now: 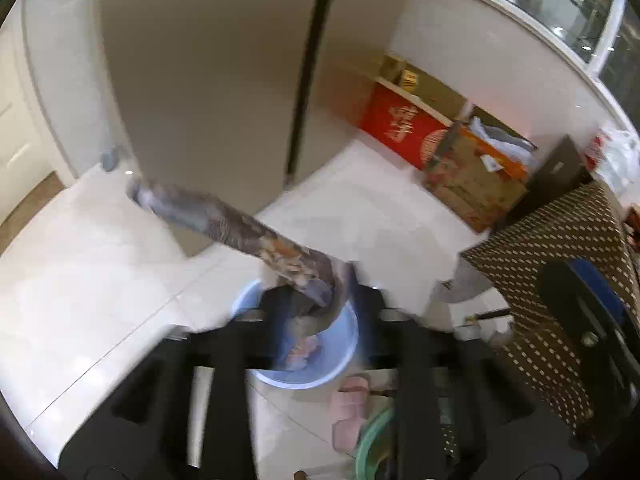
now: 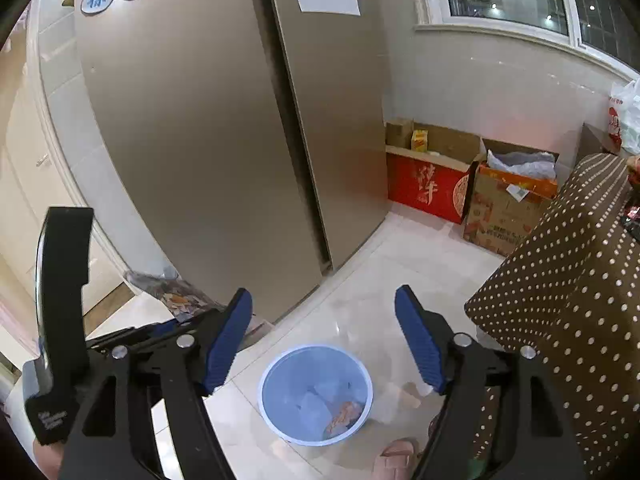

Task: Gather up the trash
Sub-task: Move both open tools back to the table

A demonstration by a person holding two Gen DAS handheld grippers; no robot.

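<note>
pale glossy floor tiles (image 2: 360, 280) run up to a tall bronze-coloured fridge (image 2: 208, 140), with cardboard boxes, one of them red (image 2: 428, 188), stacked against the wall under the window. to your right stands a piece of furniture draped in a brown cloth with white dots (image 2: 568, 288).

the light blue waste bin (image 2: 272, 412) sits on the floor just below both of your tools; in the right wrist view you look straight into it and see bits of plastic and an orange-printed wrapper lying at the bottom.

your left hand-held gripper (image 1: 316, 320) is over the bin with its jaws standing wide. a long, printed plastic wrapper (image 1: 240, 232) stretches diagonally from the upper left of that view down to the space between the jaws above the bin's mouth; the picture is blurred there, so you cannot tell whether either finger touches it, but the pads are not pressed on it.

your right hand-held gripper (image 2: 324, 340) is also spread wide, blue pads (image 2: 420, 344) well apart, nothing between them, with the bin showing in the gap. a pink slipper (image 2: 396, 456) lies on the floor beside the bin.
</note>
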